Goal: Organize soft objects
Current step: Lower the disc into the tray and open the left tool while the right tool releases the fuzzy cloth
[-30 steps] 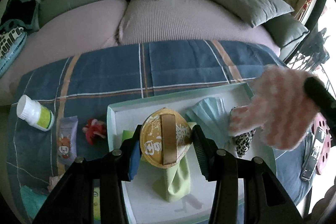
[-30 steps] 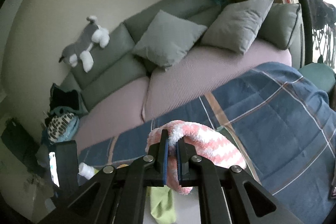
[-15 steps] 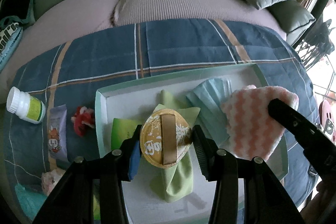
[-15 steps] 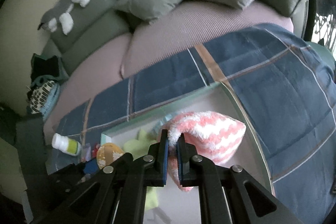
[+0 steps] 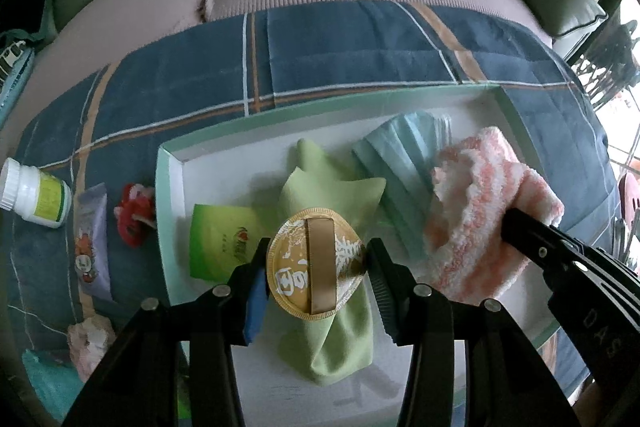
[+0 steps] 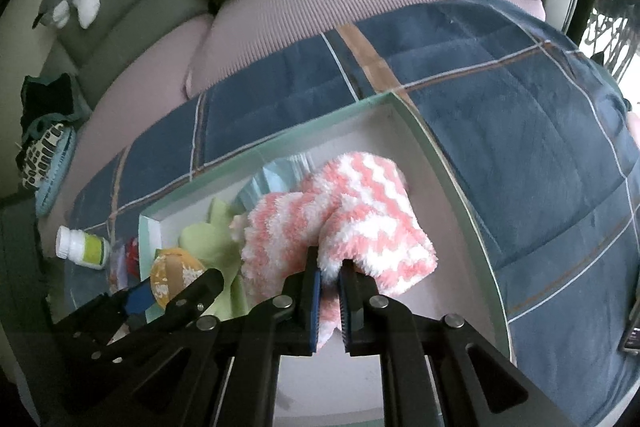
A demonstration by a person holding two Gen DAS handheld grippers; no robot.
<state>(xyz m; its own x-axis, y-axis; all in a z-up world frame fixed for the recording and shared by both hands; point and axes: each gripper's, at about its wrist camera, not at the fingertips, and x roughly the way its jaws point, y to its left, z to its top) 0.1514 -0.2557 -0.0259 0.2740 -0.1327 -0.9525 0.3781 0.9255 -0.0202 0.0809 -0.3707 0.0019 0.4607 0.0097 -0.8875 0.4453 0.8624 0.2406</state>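
So right now I've got both hands busy over the shallow white tray (image 5: 172,163) with the mint-green rim, which sits on the blue plaid blanket (image 5: 352,51) in front of the sofa. My right gripper (image 6: 329,281) is clamped tight on a fold of the fuzzy pink-and-white sock (image 6: 352,223), and the sock is down inside the tray at about 3 o'clock in the left wrist view, slumped against the pale blue pleated face mask (image 5: 396,163). I'm pinching just an edge because the thing is floppy and bunches up wherever you grab it, so it's easier to lower it in and let the bulk settle first. My left gripper (image 5: 316,267) has the round gold puff pad (image 5: 316,267) with the ribbon strap sitting between its fingers over the tray's middle, right above the lime-green cloth (image 5: 332,331); the left finger touches it, but I can't tell if the right one does or if the jaws are really squeezing. A green packet (image 5: 220,239) lies in the tray at 9 o'clock. Outside the tray at 9 o'clock are a red scrunchie-looking thing (image 5: 134,215), a lilac sachet (image 5: 92,239) and a white pill bottle (image 5: 34,197), so my guess is the sorting is only partway done.
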